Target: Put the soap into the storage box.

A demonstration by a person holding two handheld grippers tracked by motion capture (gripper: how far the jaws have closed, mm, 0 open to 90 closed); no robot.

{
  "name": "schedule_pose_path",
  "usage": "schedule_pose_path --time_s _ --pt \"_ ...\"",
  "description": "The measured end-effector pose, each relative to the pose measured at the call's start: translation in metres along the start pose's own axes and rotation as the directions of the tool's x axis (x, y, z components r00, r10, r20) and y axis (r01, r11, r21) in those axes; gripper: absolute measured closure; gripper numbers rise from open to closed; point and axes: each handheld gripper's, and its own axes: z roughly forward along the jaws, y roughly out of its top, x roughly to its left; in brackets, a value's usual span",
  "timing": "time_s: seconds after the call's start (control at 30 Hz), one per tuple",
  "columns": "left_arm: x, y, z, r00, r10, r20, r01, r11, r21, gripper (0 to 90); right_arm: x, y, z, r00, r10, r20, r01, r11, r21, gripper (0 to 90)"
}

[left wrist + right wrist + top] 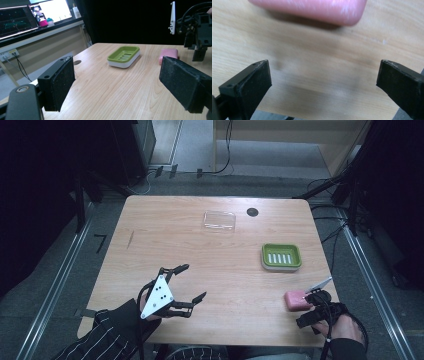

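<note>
Black jaws of the right gripper stand wide just short of the pink soap, which lies untouched near the table's front right corner. Approach looks underway; next, straddling and closing on the bar, presumably for the green dish. Left gripper hovers wide, empty, front left.

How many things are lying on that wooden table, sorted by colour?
Pink: 1, the soap bar
Green: 1, the soap dish
Clear: 1, the plastic lid
Black: 1, the small round disc
Total: 4
</note>
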Motion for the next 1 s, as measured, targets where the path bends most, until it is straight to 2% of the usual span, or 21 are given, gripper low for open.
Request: schedule_pose_path --time_s 0.33,0.4,0.5,0.57,0.67,0.73,1.0 --pt "-0.001 -0.001 -0.001 1.0000 0.006 0.002 -0.006 0.9999 0.012 13.5 0.006 0.014 -0.004 0.9992 -0.023 -0.032 0.022 0.999 -0.029 0.0" --pt "0.000 -0.001 -0.003 0.9999 -0.005 -0.011 0.005 1.0000 0.001 13.5 0.008 0.019 -0.007 0.9988 -0.029 -0.039 0.027 0.999 -0.044 0.0" --pt "-0.001 -0.001 -0.001 0.9999 0.013 -0.003 -0.013 0.9998 0.015 13.5 0.008 0.024 -0.010 0.9985 -0.023 -0.050 0.020 0.998 -0.062 0.0" --pt "-0.001 -0.001 -0.002 1.0000 0.006 -0.003 -0.006 0.9999 0.012 13.6 0.007 0.028 -0.011 0.9984 -0.022 -0.052 0.019 0.997 -0.070 0.0" --pt "0.000 -0.001 -0.002 0.9999 -0.002 -0.013 0.002 1.0000 0.008 13.6 0.007 0.032 -0.010 0.9982 -0.016 -0.058 0.012 0.998 -0.070 0.0" --pt "0.000 -0.001 -0.002 1.0000 0.006 -0.005 -0.006 0.9999 0.010 13.6 0.007 0.038 -0.009 0.9976 -0.009 -0.068 0.004 0.997 -0.071 0.0" --pt "0.000 -0.001 -0.004 0.9999 0.005 -0.010 -0.005 1.0000 0.006 13.5 0.009 0.053 -0.002 0.9981 -0.003 -0.062 0.000 0.999 -0.052 0.0"
